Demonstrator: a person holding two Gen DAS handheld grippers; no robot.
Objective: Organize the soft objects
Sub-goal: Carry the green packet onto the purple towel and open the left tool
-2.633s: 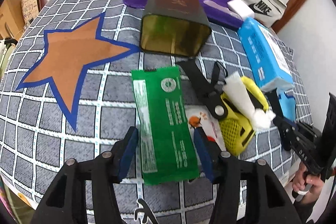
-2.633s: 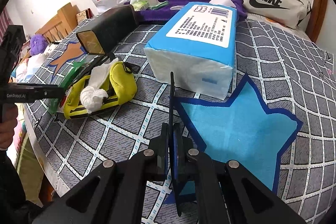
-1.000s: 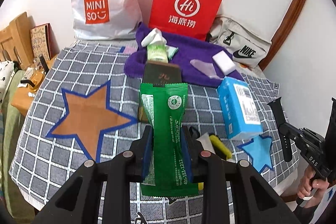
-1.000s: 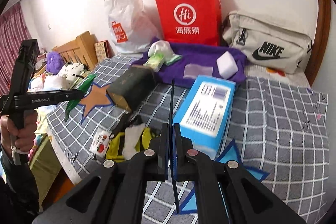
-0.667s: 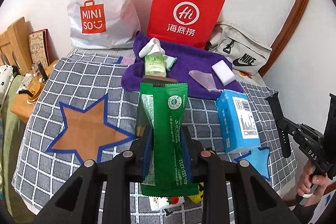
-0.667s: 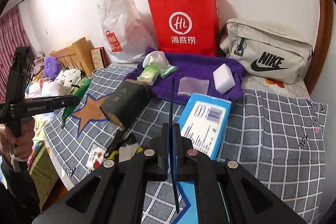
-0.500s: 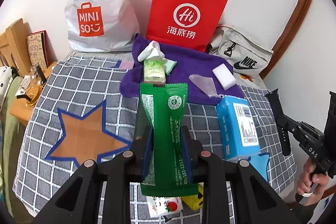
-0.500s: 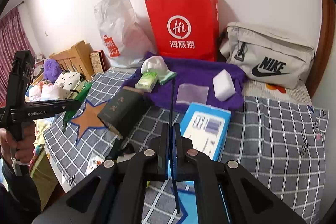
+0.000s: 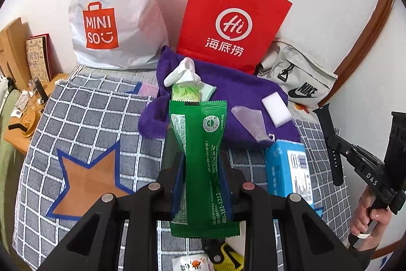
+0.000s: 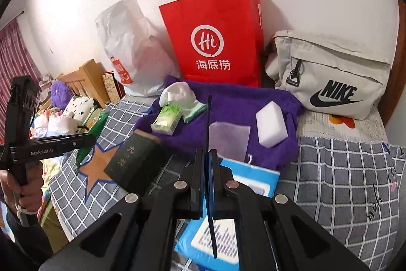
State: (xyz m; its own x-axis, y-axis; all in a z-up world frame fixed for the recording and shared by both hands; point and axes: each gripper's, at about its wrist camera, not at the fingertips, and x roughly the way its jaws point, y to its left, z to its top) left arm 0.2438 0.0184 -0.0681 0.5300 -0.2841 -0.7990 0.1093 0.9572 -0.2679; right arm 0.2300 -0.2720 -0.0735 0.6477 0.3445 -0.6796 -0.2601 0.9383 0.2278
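The left claw [image 9: 202, 170] is clenched on a green packet [image 9: 203, 159], pinching it at the waist between its blue pads [image 9: 179, 174]. The packet is lifted clear of the bed [image 9: 83, 123], its long axis running along the claw's pointing line; its far crimped end points toward the purple towel [image 9: 243, 95] at the bed's back edge, the near end hanging out behind the pads. The right claw [image 10: 208, 169] is clamped fully together on a thin black strap [image 10: 209, 144], seen edge-on in the right wrist view, its long axis likewise along the fingers, tip toward the towel. In the left wrist view the same strap stands nearly upright above the bed's right edge. On the towel lie a green tissue pack [image 10: 167, 119], a white sponge block [image 10: 271, 127] and a pale translucent pouch [image 10: 229, 141]. A blue tissue pack [image 9: 289, 169] lies just in front of the towel, a dark box [image 10: 138, 164] beside an orange star patch [image 9: 87, 184]. A red paper bag [image 10: 215, 40] stands against the wall at the back edge.
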